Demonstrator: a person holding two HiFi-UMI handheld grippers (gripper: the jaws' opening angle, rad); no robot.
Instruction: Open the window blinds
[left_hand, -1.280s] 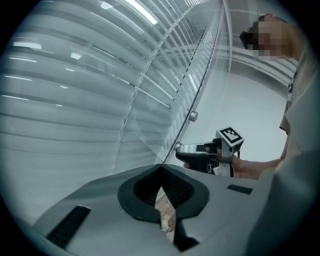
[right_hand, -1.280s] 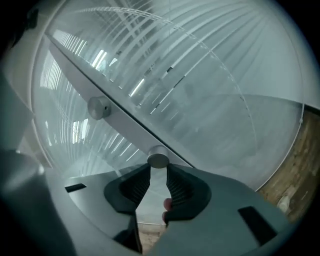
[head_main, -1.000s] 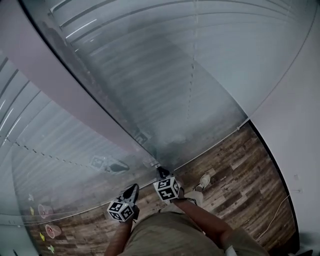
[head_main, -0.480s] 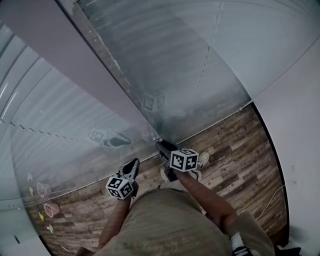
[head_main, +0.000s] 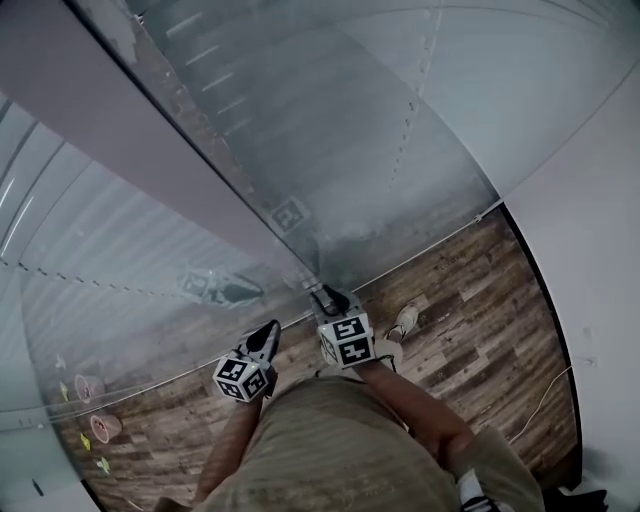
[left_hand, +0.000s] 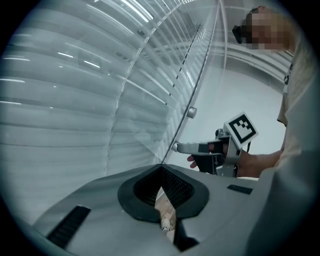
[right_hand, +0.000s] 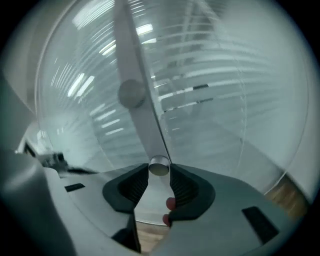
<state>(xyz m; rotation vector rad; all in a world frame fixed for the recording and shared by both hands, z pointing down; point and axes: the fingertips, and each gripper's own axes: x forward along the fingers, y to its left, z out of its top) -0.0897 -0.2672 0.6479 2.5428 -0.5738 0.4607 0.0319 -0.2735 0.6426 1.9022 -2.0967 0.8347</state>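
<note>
The left gripper (left_hand: 161, 169) hangs in open air with its jaws pressed together on nothing. The closed window blinds (left_hand: 60, 115) stand ahead of it and to its left, behind glass. To its right, the right gripper (head_main: 324, 294) is up against the grey frame post (right_hand: 131, 55). Its jaws have just been opening, and their tips pinch a round metal knob (right_hand: 160, 167). A second knob (right_hand: 132, 93) sits higher on the post. Right of that gripper, more slats run to a white wall (head_main: 590, 250), above bare wooden floor (head_main: 470, 330).
</note>
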